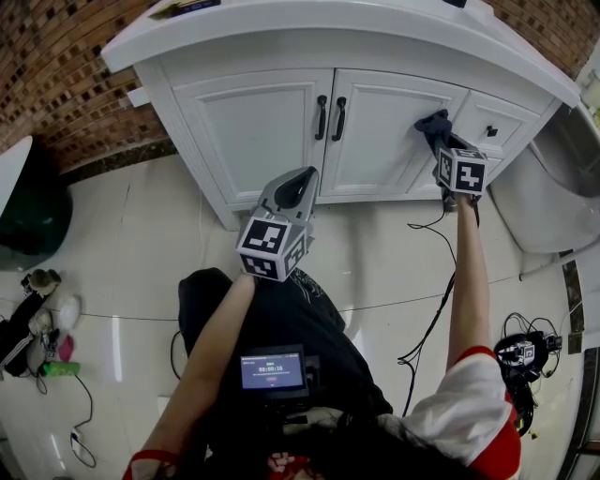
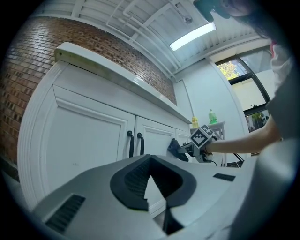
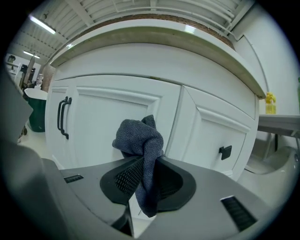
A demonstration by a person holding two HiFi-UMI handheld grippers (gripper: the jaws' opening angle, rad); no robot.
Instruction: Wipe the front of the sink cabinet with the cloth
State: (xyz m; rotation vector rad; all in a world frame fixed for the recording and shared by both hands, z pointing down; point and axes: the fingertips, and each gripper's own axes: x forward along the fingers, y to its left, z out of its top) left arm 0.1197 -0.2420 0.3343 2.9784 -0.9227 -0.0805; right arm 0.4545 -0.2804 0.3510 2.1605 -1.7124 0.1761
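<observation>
I count two grippers, one cloth and one cabinet. My right gripper (image 1: 439, 134) is clamped on the cloth (image 3: 139, 137), which its jaws pinch partway along. My left gripper (image 1: 307, 176) is closed on nothing, tips meeting, and hangs low over the floor (image 1: 122, 272), well back from the cabinet.

The front of the sink cabinet (image 1: 253, 131) has two panelled doors side by side. Two black bar handles (image 1: 321, 117) stand upright at the middle seam (one per door). A narrower panel at the right has one small square black knob (image 1: 491, 131).

The cloth is dark blue-grey with a nubbly weave. It is bunched into a rounded wad just ahead of my jaw tips, and one flat tail trails back down between the black ribbed pads. Its long axis runs along the jaws, with the wad end pointing at the cabinet front. It sits at the right edge of the right-hand door, close to the seam with the knob panel and at about handle height. It looks pressed to the door (I can't be sure of actual contact).

The cabinet is smooth white with recessed, framed panels. One white countertop (image 1: 328, 23) with a rounded edge overhangs it. The wall (image 1: 56, 84) beside it is red-brown brick, rough and mottled. The floor is pale glossy tile that shows reflections.
</observation>
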